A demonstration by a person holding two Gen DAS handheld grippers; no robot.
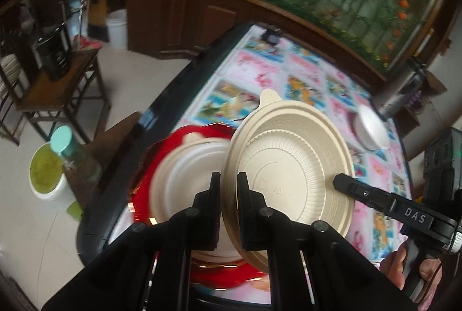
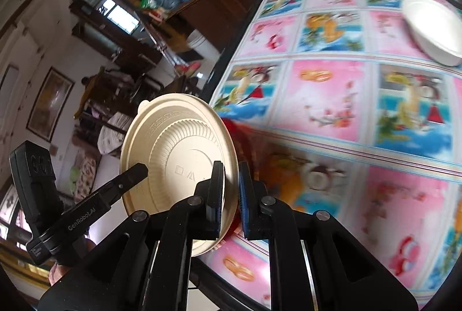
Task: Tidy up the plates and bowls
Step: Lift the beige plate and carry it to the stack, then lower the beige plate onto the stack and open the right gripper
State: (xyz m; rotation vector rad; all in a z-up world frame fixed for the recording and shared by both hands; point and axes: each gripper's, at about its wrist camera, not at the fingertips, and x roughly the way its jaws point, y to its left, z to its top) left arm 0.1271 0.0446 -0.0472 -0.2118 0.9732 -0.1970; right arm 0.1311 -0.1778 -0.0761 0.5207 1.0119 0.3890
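beige ribbed plate (image 1: pixel 291 164) hangs tilted above the tabletop (image 1: pixel 311 74), both the left tongs (image 1: pixel 228 207) and right tongs (image 2: pixel 231 195) clamped tight on its rim. mid-carry, i'd say; next it needs lowering onto the stack on the red plate (image 1: pixel 161 143).
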